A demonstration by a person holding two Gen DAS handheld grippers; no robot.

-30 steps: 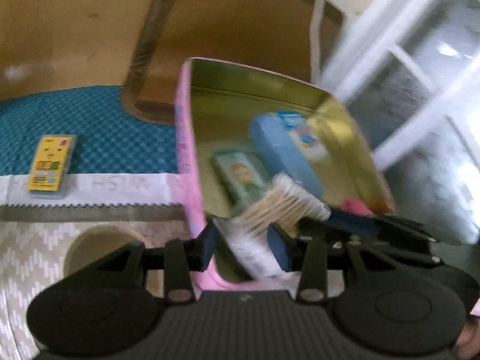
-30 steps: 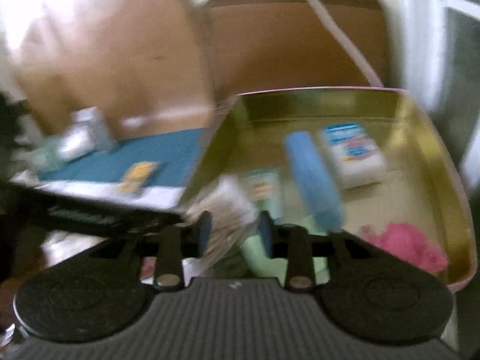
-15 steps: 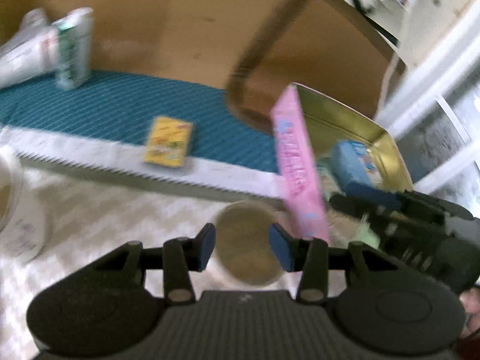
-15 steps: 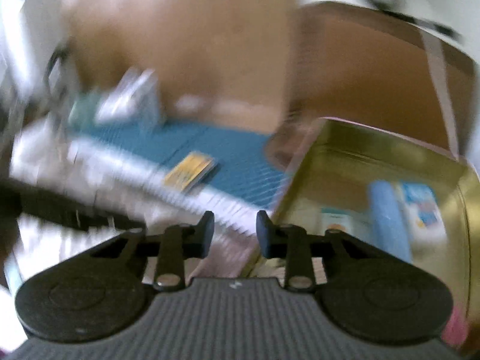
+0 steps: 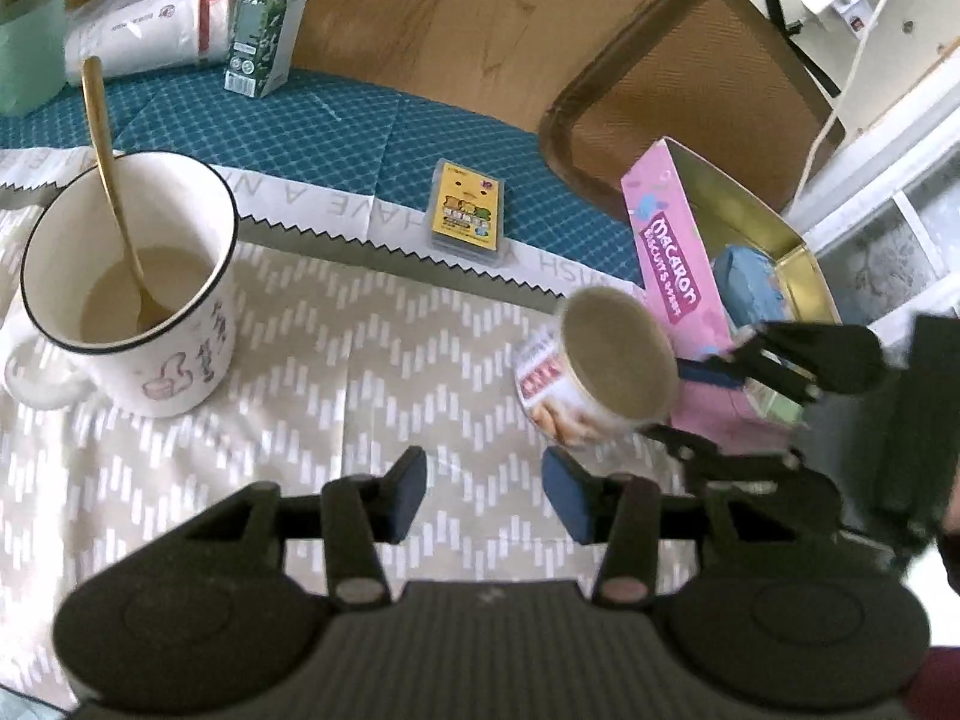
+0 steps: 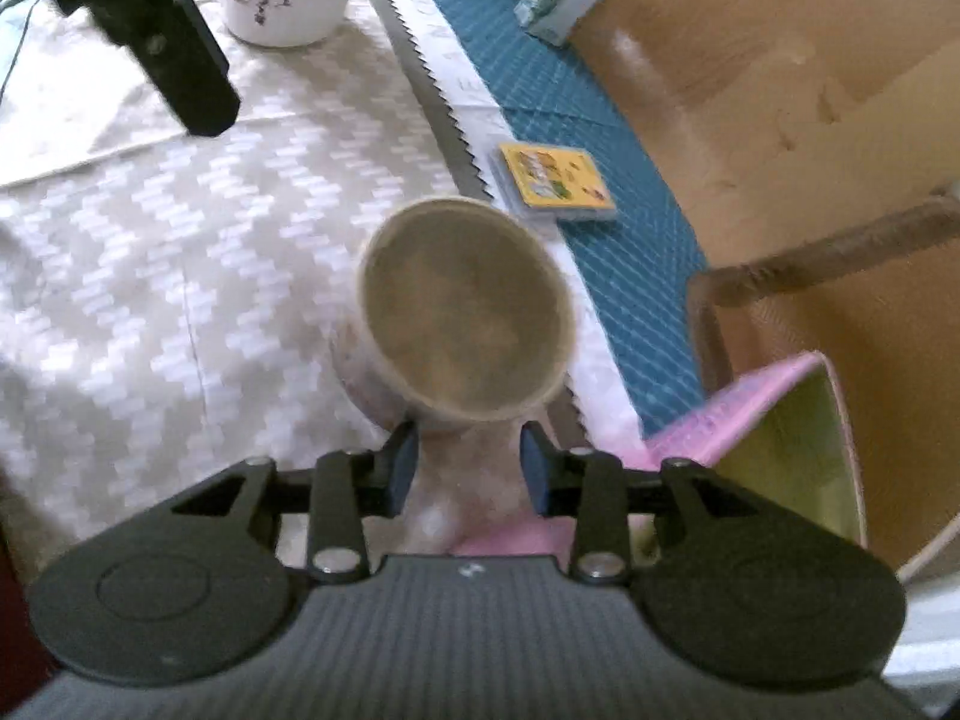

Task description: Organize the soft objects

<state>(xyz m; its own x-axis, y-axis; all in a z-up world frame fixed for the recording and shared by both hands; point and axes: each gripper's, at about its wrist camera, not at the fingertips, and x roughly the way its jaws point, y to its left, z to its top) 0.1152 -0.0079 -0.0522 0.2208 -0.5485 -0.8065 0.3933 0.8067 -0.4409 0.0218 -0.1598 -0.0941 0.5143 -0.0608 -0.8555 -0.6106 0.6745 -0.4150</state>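
A pink macaron tin [image 5: 672,264] with a gold inside stands at the right, holding a blue soft pack [image 5: 747,282] and other items; it also shows in the right wrist view [image 6: 768,414]. My left gripper [image 5: 483,489] is open and empty above the zigzag cloth. My right gripper [image 6: 468,462] is open and empty just in front of an open round paper tub [image 6: 465,312], which also shows in the left wrist view [image 5: 606,372]. The right gripper [image 5: 708,414] shows beside the tin.
A white mug [image 5: 129,282] with a gold spoon stands left. A yellow card pack [image 5: 468,213] lies on the blue cloth. A green carton [image 5: 264,21], a bagged cup stack [image 5: 144,30] and a brown tray [image 5: 690,90] are behind.
Both grippers let go of the cotton swab pack over the tin and drew back and left. They now hang open over the cloth near the paper tub.
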